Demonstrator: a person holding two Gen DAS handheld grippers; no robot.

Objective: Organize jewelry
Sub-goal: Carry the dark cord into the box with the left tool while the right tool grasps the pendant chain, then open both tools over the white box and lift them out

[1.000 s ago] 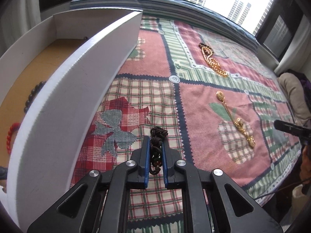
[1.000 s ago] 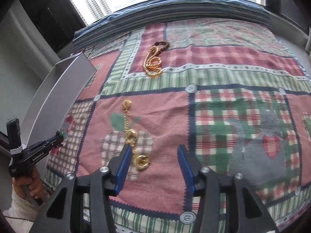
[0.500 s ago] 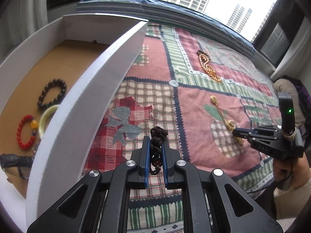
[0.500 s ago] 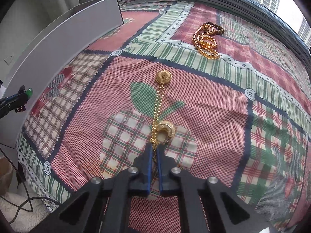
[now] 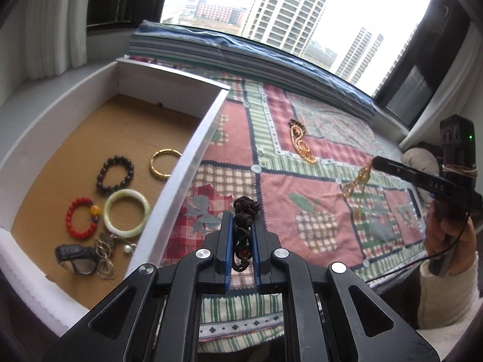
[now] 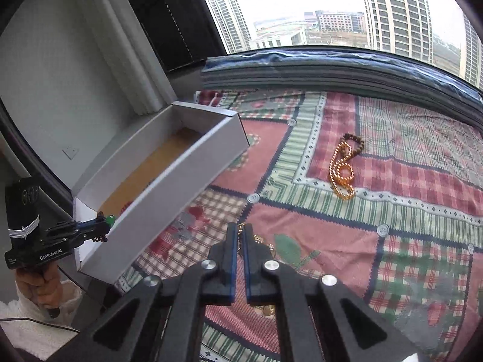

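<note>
My left gripper (image 5: 241,221) is shut on a dark knotted cord bracelet (image 5: 246,206), held in the air just right of the open white box (image 5: 181,163). My right gripper (image 6: 240,230) is shut on a gold chain (image 6: 267,242), which dangles below the jaws clear of the quilt. The left wrist view shows that right gripper (image 5: 375,161) at the right with the gold chain (image 5: 359,178) hanging from its tips. In the right wrist view the left gripper (image 6: 102,223) hovers by the near corner of the box (image 6: 169,187).
The box holds several pieces: a dark bead bracelet (image 5: 114,175), a gold bangle (image 5: 163,163), a pale jade bangle (image 5: 126,212), a red bead bracelet (image 5: 80,221). A gold bead necklace (image 5: 302,146) lies on the patchwork quilt (image 5: 302,205), far side.
The right gripper closed on the gold chain and lifted it off the quilt. Both grippers rose; the left, still gripping the dark cord, now looks down into the box.
</note>
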